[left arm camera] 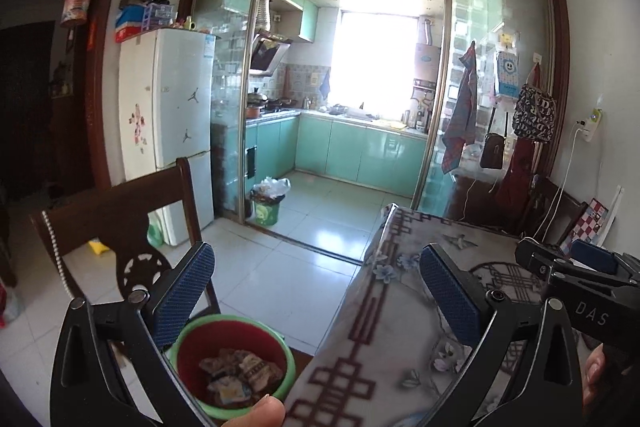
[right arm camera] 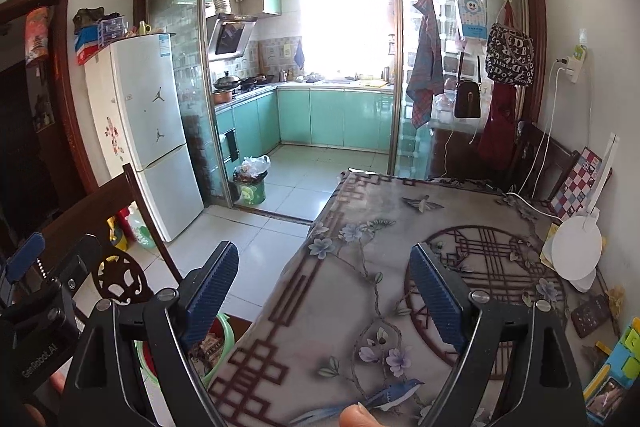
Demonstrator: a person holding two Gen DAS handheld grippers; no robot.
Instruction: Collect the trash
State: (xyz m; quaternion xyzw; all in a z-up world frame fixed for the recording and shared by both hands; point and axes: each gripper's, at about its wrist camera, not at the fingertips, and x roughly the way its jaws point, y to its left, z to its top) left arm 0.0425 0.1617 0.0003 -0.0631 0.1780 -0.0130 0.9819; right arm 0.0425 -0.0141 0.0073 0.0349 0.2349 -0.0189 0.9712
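A small red bin with a green rim (left arm camera: 234, 359) stands beside the table's left edge and holds several crumpled wrappers (left arm camera: 240, 377). It also shows in the right wrist view (right arm camera: 218, 343), partly hidden by my left finger. My left gripper (left arm camera: 320, 291) is open and empty, raised over the table's corner above the bin. My right gripper (right arm camera: 324, 291) is open and empty over the patterned tablecloth (right arm camera: 360, 267). The right gripper's body (left arm camera: 580, 275) shows at the right of the left wrist view.
A dark wooden chair (left arm camera: 120, 227) stands left of the table. A white round lamp (right arm camera: 576, 251), a remote (right arm camera: 592, 315) and colourful items (right arm camera: 616, 367) lie at the table's right edge. A full green kitchen bin (left arm camera: 266, 203) stands by the fridge (left arm camera: 176, 131).
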